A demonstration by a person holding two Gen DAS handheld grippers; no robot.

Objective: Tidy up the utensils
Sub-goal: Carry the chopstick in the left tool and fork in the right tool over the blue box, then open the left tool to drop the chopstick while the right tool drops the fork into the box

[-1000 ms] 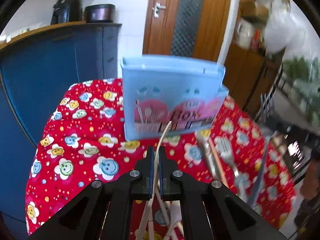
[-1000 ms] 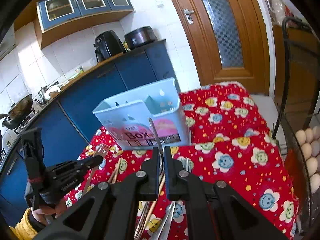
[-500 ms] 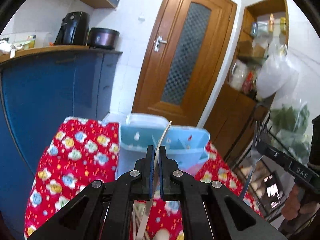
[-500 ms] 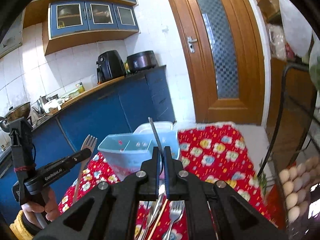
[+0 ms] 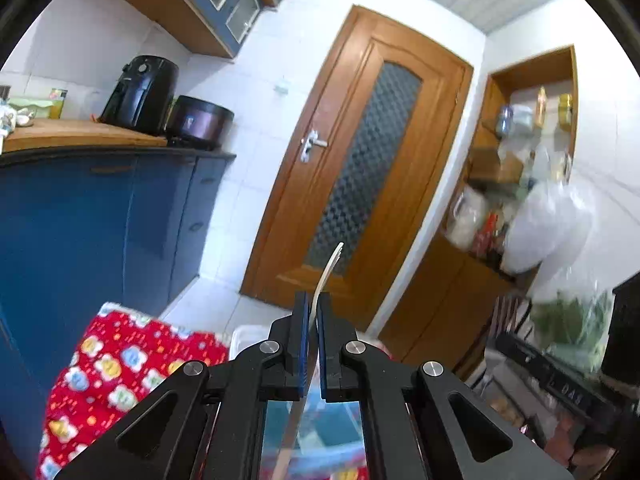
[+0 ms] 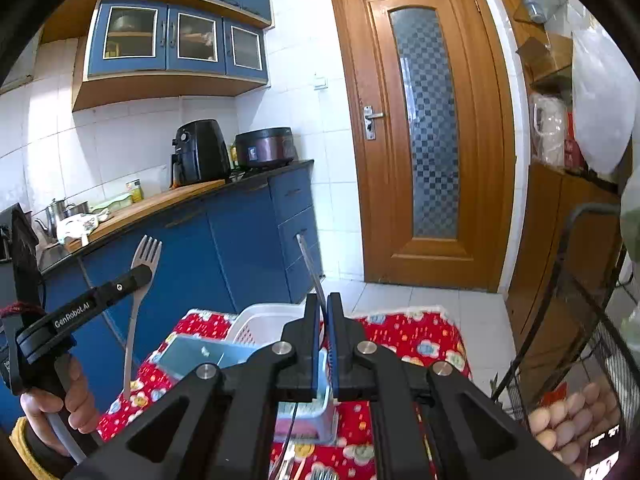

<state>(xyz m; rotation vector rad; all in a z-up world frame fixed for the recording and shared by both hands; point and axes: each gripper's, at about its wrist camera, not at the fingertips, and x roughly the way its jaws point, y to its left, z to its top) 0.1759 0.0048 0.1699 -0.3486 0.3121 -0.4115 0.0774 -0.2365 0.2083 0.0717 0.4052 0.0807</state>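
Both hand-held grippers clamp utensils: left fork, right knife

Open air above blue utensil box.

- A brown wooden door with a chequered glass panel is standing shut at the back, its metal handle sitting on the left edge.
- A black air fryer and a dark round cooker are sitting side by side on the wooden counter.
- Blue base cabinets are running under that counter; blue wall cupboards with glass fronts are hanging above it.
- A kettle is standing at the counter's far left.
- Eggs are lying in a black wire rack at the right.
- An open wooden shelf is holding jars and bags.
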